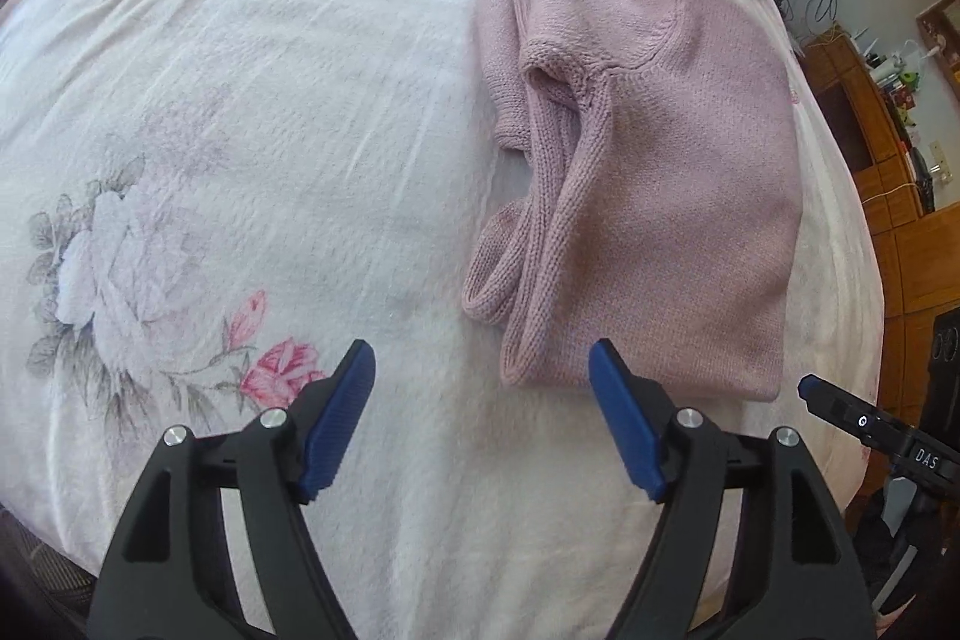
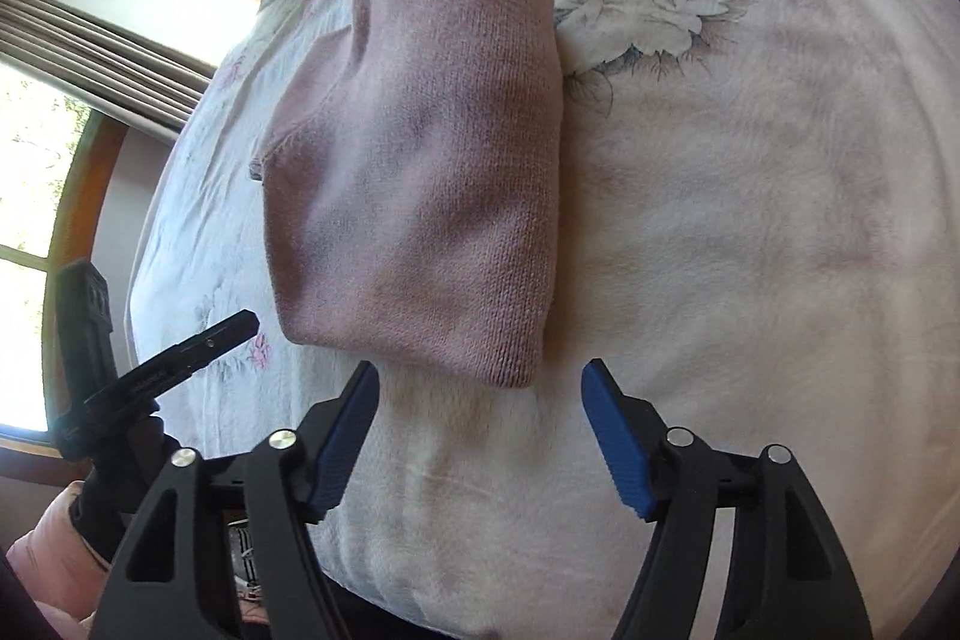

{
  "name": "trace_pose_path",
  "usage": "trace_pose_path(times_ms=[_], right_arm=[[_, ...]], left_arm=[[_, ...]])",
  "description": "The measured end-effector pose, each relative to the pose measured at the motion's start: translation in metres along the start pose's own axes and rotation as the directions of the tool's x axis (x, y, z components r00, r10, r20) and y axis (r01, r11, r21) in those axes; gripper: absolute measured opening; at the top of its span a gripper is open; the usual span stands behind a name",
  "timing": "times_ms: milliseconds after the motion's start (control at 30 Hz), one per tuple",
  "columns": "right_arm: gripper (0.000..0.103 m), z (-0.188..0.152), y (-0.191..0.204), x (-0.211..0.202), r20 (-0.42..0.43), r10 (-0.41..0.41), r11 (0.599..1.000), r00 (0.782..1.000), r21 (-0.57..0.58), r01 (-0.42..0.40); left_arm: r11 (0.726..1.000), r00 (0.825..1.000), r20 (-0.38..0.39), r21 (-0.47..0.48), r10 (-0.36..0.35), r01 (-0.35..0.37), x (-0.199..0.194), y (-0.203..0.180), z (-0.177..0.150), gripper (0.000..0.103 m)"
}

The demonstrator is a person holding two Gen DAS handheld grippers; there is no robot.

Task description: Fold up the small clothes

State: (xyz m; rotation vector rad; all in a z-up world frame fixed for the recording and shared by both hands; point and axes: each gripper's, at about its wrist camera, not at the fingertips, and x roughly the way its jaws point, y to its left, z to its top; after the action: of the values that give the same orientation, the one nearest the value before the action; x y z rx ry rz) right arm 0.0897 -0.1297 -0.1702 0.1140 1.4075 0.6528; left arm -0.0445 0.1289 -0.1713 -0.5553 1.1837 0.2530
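Sweater (image 1: 660, 172) lies folded on the bed (image 1: 270, 100); left gripper (image 1: 480, 412) and right gripper (image 2: 480, 424), both spread, hang just beside its near edge. Folding looks nearly done; next probably one last fold.

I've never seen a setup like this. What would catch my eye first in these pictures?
Probably the pink knitted sweater, folded with its sleeves tucked along one side, lying on a white bedspread printed with grey and pink flowers. Next, the blue-padded fingers in the foreground: the left gripper and the right gripper both stand open just short of the sweater's near edge, holding nothing.
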Motion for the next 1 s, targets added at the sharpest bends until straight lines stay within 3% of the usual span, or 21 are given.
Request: trace_pose_path(times_ms=[500,800,1000], right_arm=[[0.085,-0.043,0.035,-0.047,0.075,-0.170,0.984,0.983,-0.036,0.173],[0.092,-0.056,0.057,-0.074,0.120,-0.202,0.976,0.972,-0.052,0.209],[0.099,-0.064,0.084,-0.099,0.194,-0.271,0.952,0.943,-0.093,0.293]], left_arm=[[0.996,0.997,0.030,0.066,0.064,-0.066,-0.069,-0.021,-0.027,0.083],[0.993,0.995,0.050,0.080,0.083,-0.087,-0.094,-0.024,-0.043,0.084],[0.990,0.993,0.078,0.102,0.086,-0.094,-0.116,-0.027,-0.052,0.085]])
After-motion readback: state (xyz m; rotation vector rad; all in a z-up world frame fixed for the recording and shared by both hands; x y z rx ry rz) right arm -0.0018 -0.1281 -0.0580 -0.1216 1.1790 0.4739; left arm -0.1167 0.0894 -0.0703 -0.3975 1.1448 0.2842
